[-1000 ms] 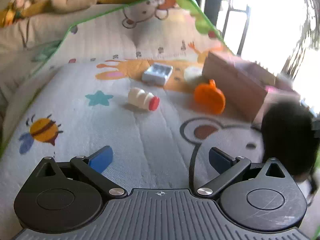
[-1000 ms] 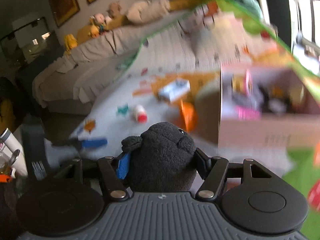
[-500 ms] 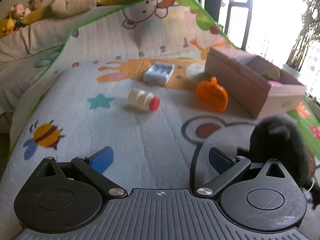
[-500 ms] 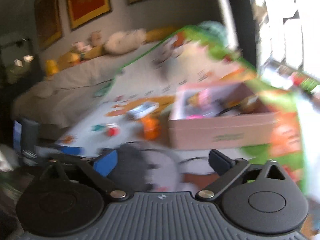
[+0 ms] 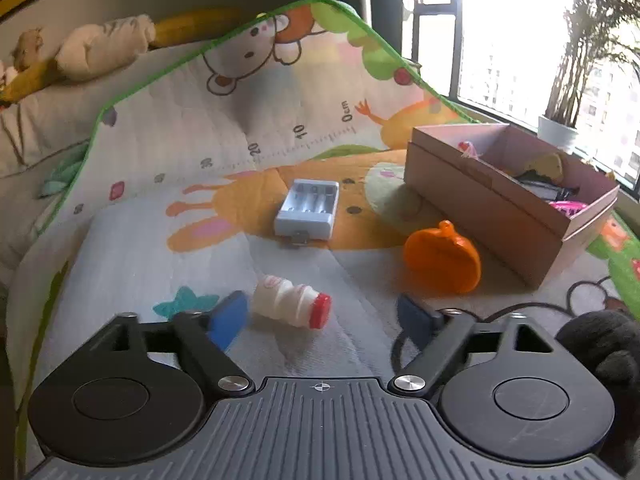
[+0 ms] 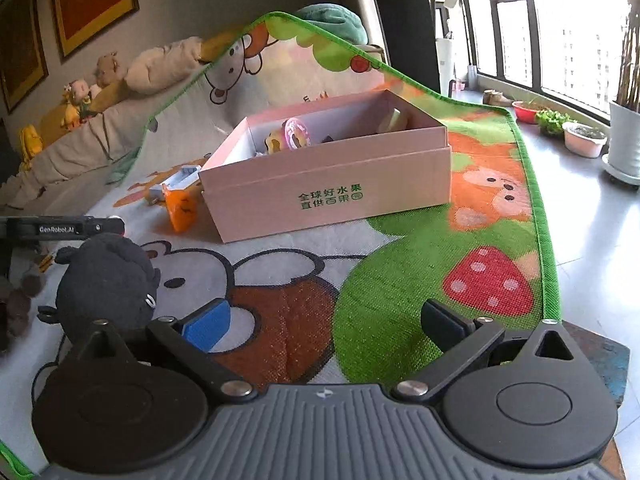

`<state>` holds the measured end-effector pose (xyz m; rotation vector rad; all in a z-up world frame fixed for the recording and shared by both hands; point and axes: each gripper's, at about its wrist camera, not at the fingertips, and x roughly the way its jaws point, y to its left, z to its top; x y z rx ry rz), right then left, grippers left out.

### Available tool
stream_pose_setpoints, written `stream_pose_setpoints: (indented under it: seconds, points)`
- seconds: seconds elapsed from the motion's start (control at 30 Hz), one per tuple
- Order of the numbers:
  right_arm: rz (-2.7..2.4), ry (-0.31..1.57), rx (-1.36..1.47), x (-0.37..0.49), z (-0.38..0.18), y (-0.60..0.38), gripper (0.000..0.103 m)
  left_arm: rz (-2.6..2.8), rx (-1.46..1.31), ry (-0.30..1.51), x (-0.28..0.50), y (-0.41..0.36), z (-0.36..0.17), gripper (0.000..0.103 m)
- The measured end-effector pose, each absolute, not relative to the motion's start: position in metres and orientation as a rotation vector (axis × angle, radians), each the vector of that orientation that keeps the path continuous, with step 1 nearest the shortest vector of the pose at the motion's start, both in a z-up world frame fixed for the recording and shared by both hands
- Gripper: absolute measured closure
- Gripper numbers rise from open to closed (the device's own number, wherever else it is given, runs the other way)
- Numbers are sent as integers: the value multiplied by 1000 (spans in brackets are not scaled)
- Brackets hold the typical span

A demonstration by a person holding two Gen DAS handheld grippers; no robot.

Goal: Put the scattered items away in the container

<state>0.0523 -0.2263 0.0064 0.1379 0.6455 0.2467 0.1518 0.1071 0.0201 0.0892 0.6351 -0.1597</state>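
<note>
right claw: released, empty, black plush toy beside it on mat. left claw: released, near yogurt bottle.

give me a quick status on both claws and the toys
Left claw open, small bottle between its fingers. Right claw open, empty. Black plush on mat, outside pink box. Nothing blocking the box.

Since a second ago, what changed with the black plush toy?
The right hand-held gripper let go of the round black plush toy, which now lies on the mat left of its open jaws. The left hand-held gripper stayed open; the pink cardboard box stayed put.
</note>
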Motion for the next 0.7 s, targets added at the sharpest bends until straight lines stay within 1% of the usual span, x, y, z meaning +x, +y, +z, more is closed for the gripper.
stream_pose_setpoints:
  seconds: [0.1,0.17,0.23,0.3,0.4,0.57,0.7]
  points:
    - [253,646,140,52,6,-226,0,-148,91,649,159,110,15,17]
    - [253,647,136,53,6,-226,0,-140,78,659,165,113,11,21]
    - [253,647,132,53,6,-225,0,-130,78,669,171,113,7,32]
    - [253,647,129,52,6,-225,0,-124,67,669,175,114,6,34]
    - [254,646,129,51,6,-225,0,-132,60,666,173,112,8,51]
    - [259,642,142,51,6,-226,0,-157,66,654,156,104,13,51]
    - [260,641,144,51,6,-227,0,-193,44,645,125,96,20,51]
